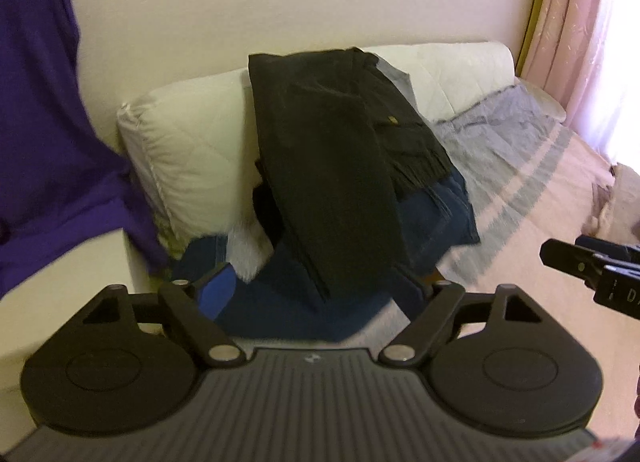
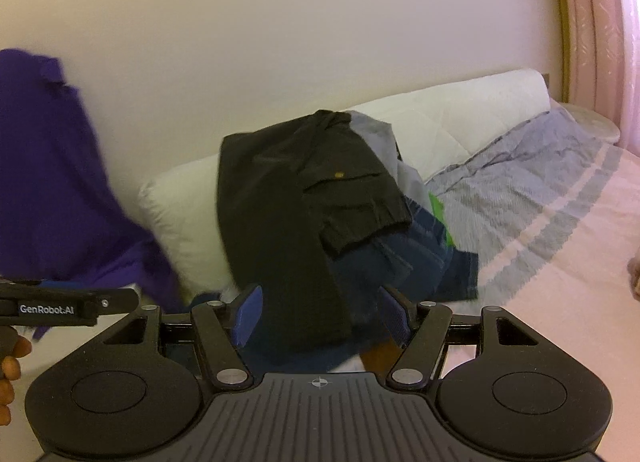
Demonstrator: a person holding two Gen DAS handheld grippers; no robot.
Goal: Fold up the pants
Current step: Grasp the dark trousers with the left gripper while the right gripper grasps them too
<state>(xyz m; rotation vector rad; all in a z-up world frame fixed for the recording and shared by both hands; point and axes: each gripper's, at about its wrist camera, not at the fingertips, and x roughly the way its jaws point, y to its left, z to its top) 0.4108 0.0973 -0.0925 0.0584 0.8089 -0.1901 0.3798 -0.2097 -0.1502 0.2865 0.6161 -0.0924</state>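
- Black pants (image 2: 280, 221) folded atop a heap of dark blue jeans (image 2: 424, 262), leaning on a white pillow (image 1: 188, 141) on the bed (image 1: 540, 197).
- Left gripper (image 1: 320, 290) spread wide, grasping nothing.
- Right gripper (image 2: 320, 318) likewise released, blue pads (image 2: 248, 314) flanking the pants' lower edge; contact unclear.
- Purple garment (image 1: 40, 101) hanging at left.

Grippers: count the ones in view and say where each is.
2. The left gripper and the right gripper both hang open before the black pants on the clothes pile; the pants' lower edge dips between the right one's jaws.
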